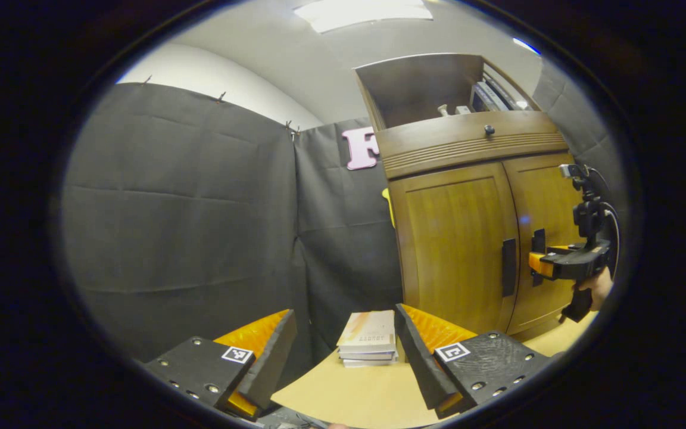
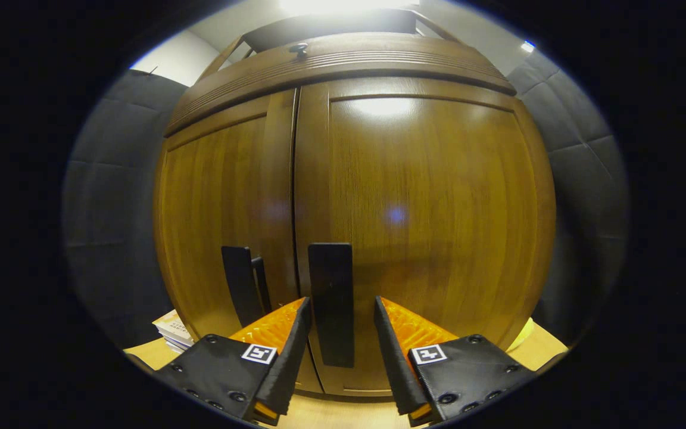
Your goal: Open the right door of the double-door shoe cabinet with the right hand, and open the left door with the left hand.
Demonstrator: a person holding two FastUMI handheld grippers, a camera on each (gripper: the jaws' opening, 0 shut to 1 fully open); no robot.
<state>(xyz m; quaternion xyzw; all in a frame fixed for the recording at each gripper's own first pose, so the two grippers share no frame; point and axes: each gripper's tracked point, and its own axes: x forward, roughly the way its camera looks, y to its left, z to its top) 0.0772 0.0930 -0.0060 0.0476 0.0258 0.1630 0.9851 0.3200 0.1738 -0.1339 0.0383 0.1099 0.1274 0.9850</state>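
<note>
The wooden shoe cabinet [image 1: 468, 143] stands at the right of the left gripper view, with its left door [image 1: 456, 244] and right door [image 1: 548, 202] both closed. My left gripper [image 1: 344, 311] is open and well short of the cabinet, left of the left door's dark handle [image 1: 508, 267]. A hand holds my right gripper [image 1: 542, 262] at the right door's handle. In the right gripper view the right gripper [image 2: 341, 301] is open, its fingers on either side of the right door's handle [image 2: 331, 304] without pressing on it. The left door's handle [image 2: 242, 286] lies just left.
A stack of books [image 1: 368, 342] lies on the light wooden table [image 1: 343, 393] beside the cabinet's left side. A drawer with a small knob [image 1: 489, 129] tops the doors, under an open shelf holding items. Black cloth walls close in the left and back.
</note>
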